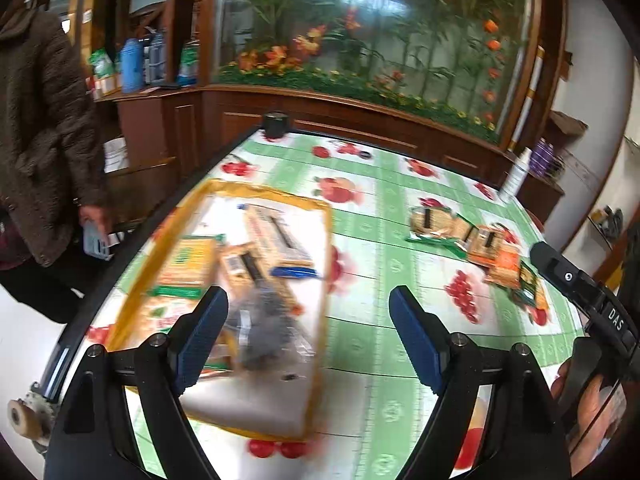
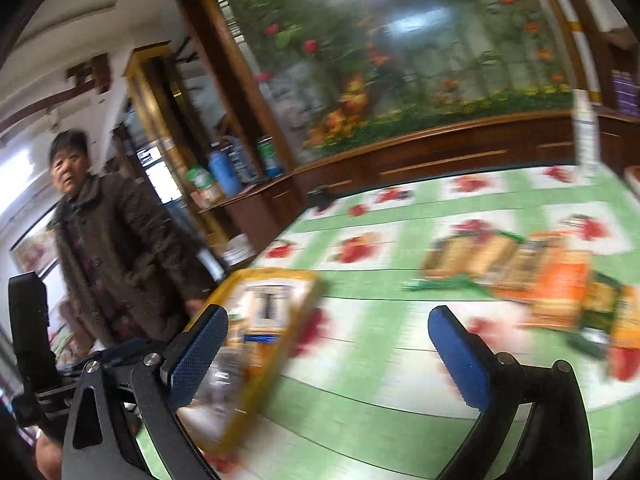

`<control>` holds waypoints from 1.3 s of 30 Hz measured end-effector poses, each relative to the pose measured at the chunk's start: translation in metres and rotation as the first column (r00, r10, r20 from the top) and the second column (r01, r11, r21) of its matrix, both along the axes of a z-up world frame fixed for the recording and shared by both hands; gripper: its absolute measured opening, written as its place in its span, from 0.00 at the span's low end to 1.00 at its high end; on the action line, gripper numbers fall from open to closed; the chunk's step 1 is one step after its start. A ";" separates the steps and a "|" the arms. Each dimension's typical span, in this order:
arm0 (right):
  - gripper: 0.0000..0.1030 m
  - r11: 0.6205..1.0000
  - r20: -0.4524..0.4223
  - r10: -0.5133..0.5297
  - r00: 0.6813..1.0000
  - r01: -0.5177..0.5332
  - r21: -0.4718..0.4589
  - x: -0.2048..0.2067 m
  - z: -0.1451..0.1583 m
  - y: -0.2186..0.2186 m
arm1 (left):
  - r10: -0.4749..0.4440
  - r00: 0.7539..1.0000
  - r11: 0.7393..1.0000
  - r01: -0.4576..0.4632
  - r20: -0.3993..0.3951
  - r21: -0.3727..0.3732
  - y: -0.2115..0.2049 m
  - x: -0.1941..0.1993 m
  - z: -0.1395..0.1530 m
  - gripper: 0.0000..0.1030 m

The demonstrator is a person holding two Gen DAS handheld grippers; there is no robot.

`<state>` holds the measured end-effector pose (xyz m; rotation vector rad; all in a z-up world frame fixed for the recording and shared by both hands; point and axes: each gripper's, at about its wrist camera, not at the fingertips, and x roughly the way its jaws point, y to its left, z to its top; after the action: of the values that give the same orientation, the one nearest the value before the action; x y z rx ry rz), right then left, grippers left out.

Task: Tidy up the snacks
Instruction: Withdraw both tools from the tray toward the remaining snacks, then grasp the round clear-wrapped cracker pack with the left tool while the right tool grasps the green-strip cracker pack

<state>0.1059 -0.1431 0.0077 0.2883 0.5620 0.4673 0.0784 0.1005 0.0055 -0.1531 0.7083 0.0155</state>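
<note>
A yellow-rimmed tray (image 1: pixel 324 248) lies on the table's left side and holds several snack packets (image 1: pixel 276 236). My left gripper (image 1: pixel 308 320) is open and empty, low over the tray's near right part. Several loose snack packets (image 1: pixel 480 244) lie in a row on the cloth at the right. In the right wrist view the tray (image 2: pixel 308 280) is at the lower left and the loose packets (image 2: pixel 552 276) at the right, both blurred. My right gripper (image 2: pixel 332 344) is open and empty above the cloth between them.
The table has a green and white fruit-print cloth (image 1: pixel 372 208). A white bottle (image 1: pixel 516 176) stands at its far right edge, a black round object (image 1: pixel 275 124) at the far edge. A person in a brown coat (image 2: pixel 120 256) stands at the left. Wooden cabinets line the back.
</note>
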 end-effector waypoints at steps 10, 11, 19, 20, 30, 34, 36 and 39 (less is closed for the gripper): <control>1.00 0.947 -0.061 -0.322 0.945 0.322 -0.008 -0.024 -0.021 -0.156 | -0.172 0.985 0.985 0.173 -0.025 0.006 -0.080 0.025 -0.006 0.81; 1.00 0.940 -0.068 -0.340 0.938 0.340 -0.007 -0.023 -0.025 -0.167 | -0.189 0.981 0.982 0.190 -0.031 0.008 -0.087 0.029 -0.008 0.81; 1.00 0.918 -0.105 -0.397 0.912 0.393 -0.060 -0.013 -0.038 -0.197 | -0.243 0.967 0.970 0.245 -0.073 0.007 -0.123 0.080 -0.023 0.81; 1.00 0.918 -0.105 -0.396 0.912 0.391 -0.070 -0.013 -0.040 -0.195 | -0.231 0.970 0.973 0.232 -0.074 0.008 -0.123 0.091 -0.023 0.81; 1.00 0.934 -0.119 -0.356 0.927 0.349 -0.074 0.023 -0.048 -0.174 | -0.269 0.953 0.963 0.271 -0.143 -0.007 -0.155 0.198 -0.053 0.81; 1.00 0.938 -0.103 -0.339 0.935 0.327 -0.117 0.049 -0.043 -0.157 | -0.277 0.947 0.960 0.280 -0.162 -0.004 -0.163 0.222 -0.065 0.81; 1.00 0.942 -0.099 -0.323 0.941 0.310 -0.130 0.067 -0.042 -0.147 | -0.272 0.948 0.961 0.276 -0.165 -0.001 -0.166 0.231 -0.068 0.81; 1.00 0.954 -0.104 -0.287 0.952 0.274 -0.118 0.095 -0.040 -0.130 | -0.262 0.948 0.962 0.271 -0.180 0.023 -0.173 0.249 -0.074 0.81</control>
<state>0.2008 -0.2735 -0.0326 0.2946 0.6492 0.1448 0.3270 -0.0723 -0.0688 -0.0091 0.9003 -0.2156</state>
